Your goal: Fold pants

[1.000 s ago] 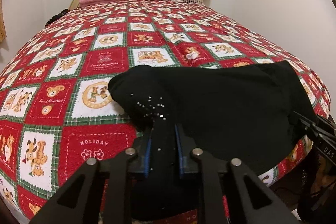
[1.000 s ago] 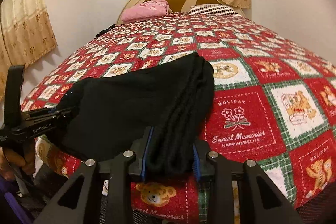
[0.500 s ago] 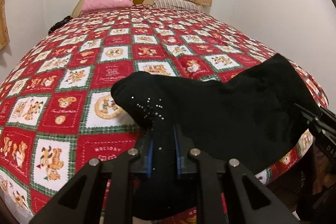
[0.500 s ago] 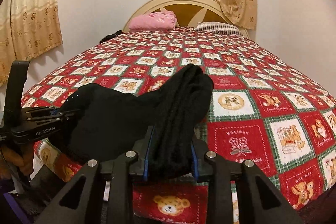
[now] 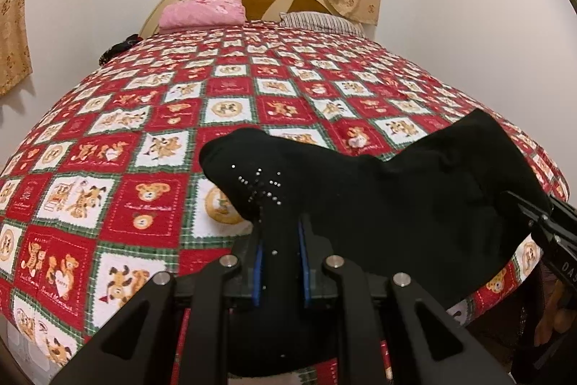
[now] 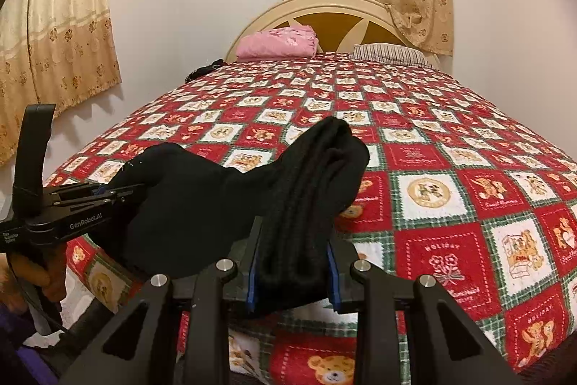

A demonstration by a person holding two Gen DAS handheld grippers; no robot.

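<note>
Black knit pants (image 5: pixel 407 204) hang between my two claws above the near edge of the bed (image 5: pixel 144 118). My left claw (image 5: pixel 279 262) is clenched on a thin fold near the sparkle-studded corner; my right claw (image 6: pixel 292 271) is clamped on a thick bundle of layers. I judge this two-point hold keeps one edge taut for laying flat. Ahead of both claws the quilt is open.

"GenRobot.AI" in white on the left claw (image 6: pixel 119 192) body, "HOLIDAY" and "Sweet Memories" on red squares of the bedspread (image 6: pixel 447 262), "DAS" partly readable on the right claw (image 5: pixel 541 222)
</note>
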